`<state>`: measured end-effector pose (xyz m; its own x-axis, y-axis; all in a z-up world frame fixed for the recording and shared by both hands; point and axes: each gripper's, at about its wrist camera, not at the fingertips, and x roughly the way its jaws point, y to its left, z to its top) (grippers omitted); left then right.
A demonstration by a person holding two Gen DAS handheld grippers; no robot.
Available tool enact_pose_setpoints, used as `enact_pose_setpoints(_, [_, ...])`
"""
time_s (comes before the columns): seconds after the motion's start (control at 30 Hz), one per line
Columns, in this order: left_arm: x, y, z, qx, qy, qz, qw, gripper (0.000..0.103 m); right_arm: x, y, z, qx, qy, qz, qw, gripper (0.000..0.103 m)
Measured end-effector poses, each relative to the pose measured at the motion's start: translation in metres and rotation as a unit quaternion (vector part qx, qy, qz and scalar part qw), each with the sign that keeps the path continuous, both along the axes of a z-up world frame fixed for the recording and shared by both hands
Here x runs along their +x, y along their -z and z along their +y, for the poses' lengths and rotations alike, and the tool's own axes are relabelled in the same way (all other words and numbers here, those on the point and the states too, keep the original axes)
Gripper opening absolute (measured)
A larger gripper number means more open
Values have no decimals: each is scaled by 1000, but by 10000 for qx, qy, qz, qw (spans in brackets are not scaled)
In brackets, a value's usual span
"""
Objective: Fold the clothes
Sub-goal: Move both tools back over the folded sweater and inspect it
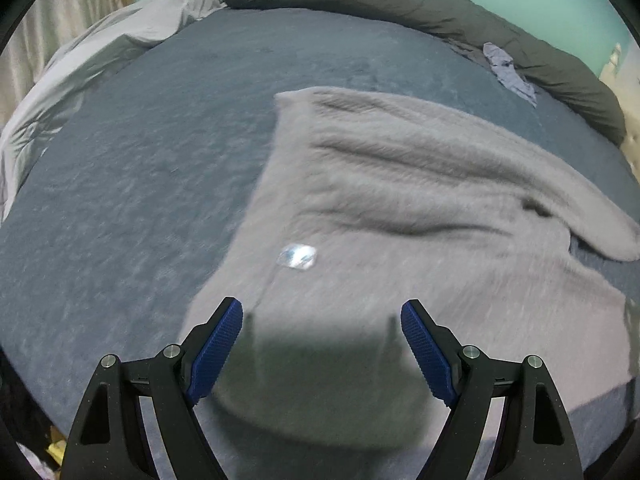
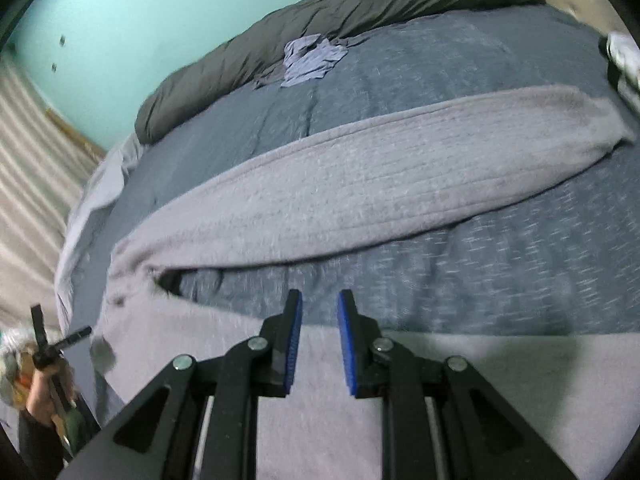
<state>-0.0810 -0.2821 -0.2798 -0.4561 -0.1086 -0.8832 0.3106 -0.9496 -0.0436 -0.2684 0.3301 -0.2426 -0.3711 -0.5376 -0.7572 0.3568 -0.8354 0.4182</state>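
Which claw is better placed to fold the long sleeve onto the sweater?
Probably the right claw: the sleeve lies stretched just ahead of it. The left claw hovers over the sweater body.

A wide bed (image 1: 140,200) with a blue-grey cover fills the room's middle, and a dark grey duvet (image 1: 400,4) lies rolled along its far edge against a pale green wall (image 2: 140,12). Pale grey sheets (image 1: 100,52) bunch at the bed's far left, beside a striped beige curtain (image 2: 28,160). The light is dim and even.
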Motion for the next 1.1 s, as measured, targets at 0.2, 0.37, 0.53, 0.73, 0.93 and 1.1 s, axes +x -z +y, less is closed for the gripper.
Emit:
enact_pose_setpoints(0.2, [36, 7, -21, 575, -226, -52, 9981, 85, 18, -24, 56, 598, -153, -130, 9980, 37])
enact_pose_setpoints(0.37, [50, 20, -23, 822, -254, -162, 9962, 85, 44, -17, 119, 1059, -16, -487, 9932, 39])
enact_pose_setpoints(0.53, [52, 32, -26, 1031, -353, -216, 9938, 85, 62, -3, 184, 1023, 592, -841, 9894, 40])
enact_pose_setpoints(0.73, [53, 37, -22, 1173, -297, -203, 9924, 85, 81, 17, 236, 861, 1168, -1290, 9810, 45])
enact_pose_setpoints(0.93, [51, 39, -20, 1210, -309, -160, 9920, 84, 87, 34, 267, 573, 1709, -1571, 9710, 46])
enact_pose_setpoints(1.1, [47, 39, -15, 1132, -232, -167, 9932, 84, 83, 40, 273, 344, 1836, -1598, 9693, 46])
